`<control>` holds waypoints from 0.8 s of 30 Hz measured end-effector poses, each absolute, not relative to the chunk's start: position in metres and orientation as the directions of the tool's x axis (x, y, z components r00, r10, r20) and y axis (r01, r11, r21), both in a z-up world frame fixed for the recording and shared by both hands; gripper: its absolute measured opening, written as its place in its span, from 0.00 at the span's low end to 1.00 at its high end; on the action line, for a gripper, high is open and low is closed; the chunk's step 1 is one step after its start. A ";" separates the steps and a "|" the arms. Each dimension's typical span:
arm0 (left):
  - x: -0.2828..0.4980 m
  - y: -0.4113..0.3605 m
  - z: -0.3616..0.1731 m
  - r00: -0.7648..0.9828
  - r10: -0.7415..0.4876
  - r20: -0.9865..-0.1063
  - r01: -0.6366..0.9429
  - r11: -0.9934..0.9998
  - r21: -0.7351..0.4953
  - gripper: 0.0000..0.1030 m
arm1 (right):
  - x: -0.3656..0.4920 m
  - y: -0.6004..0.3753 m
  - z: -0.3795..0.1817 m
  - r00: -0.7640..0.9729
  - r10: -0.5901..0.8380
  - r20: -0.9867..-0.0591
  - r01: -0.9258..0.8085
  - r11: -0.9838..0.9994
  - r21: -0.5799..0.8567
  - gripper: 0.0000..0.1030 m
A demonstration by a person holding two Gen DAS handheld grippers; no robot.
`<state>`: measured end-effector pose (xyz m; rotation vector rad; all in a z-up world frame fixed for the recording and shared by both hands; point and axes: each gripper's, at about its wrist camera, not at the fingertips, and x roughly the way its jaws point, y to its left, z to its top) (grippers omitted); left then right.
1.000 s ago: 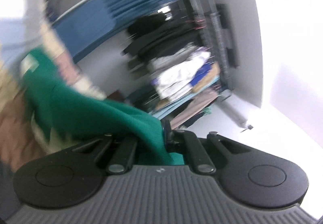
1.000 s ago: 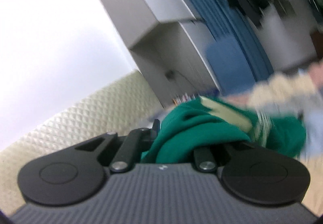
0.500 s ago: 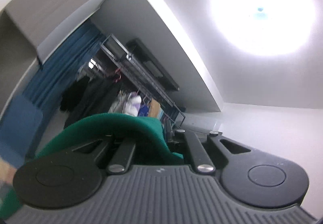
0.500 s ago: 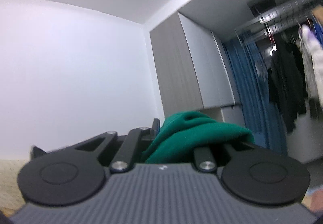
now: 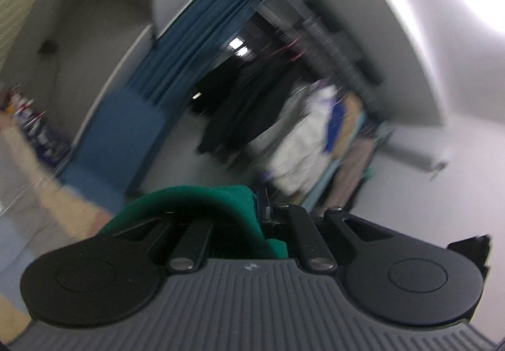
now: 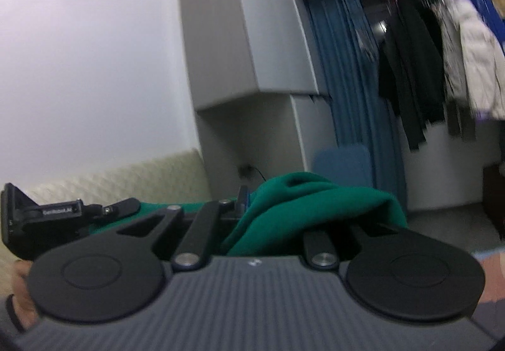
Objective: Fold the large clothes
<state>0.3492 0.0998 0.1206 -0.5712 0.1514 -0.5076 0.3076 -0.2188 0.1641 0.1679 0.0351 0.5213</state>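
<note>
Up in the air, both grippers hold the green garment point(image 5: 202, 202). A second ago the cloth hung low and wide; now it is bunched on top of each tool and the room shows behind, so it looks lifted for a shake or a fold. Left gripper point(image 5: 263, 215) and right gripper point(image 6: 244, 205) are pinched tight on green cloth point(image 6: 315, 202).

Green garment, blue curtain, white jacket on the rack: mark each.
green garment point(image 6: 315, 205), right wrist view, bunched fold above the jaws
blue curtain point(image 6: 344, 66), right wrist view, mid pleats
white jacket point(image 6: 473, 66), right wrist view, body
</note>
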 end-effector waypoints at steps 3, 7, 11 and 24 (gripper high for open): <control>0.423 0.095 0.067 0.888 -0.451 -0.088 0.346 0.782 -0.519 0.06 | 0.367 -0.202 0.126 0.886 0.463 -0.037 -0.452 0.878 0.157 0.14; 0.523 0.102 -0.027 0.879 -0.428 -0.209 0.273 0.812 -0.515 0.06 | 0.454 -0.183 0.057 0.900 0.418 -0.123 -0.392 0.900 0.191 0.14; 0.604 0.100 -0.114 0.846 -0.426 -0.320 0.223 0.829 -0.513 0.06 | 0.520 -0.174 -0.023 0.906 0.377 -0.194 -0.333 0.916 0.225 0.14; 0.689 0.088 -0.241 0.781 -0.403 -0.477 0.165 0.870 -0.464 0.07 | 0.580 -0.170 -0.147 0.901 0.242 -0.359 -0.179 0.963 0.201 0.17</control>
